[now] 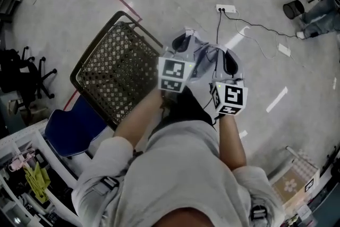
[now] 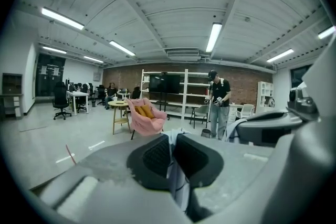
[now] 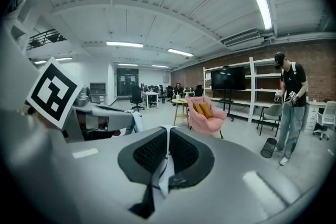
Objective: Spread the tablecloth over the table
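Left hand-held gripper (image 2: 173, 145) and right hand-held gripper (image 3: 167, 140) pinching tablecloth (image 2: 177, 183) edge, open floor (image 1: 175, 2) ahead

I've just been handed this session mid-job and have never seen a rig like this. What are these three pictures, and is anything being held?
There is no robot here. A person holds a two-jaw tool in each hand: the left claw and the right claw.

The top-down picture comes from a camera on the person's head, looking steeply down at their arms. The left claw is on that picture's left. The cubes with square markers are part of the claws.

The other two pictures come from a camera riding on each claw, looking along its jaws into the room.

Both claws are shut on a thin pale tablecloth, pinched between their pads.

No table shows under the claws, only bare floor, with a wire cart to the person's left.
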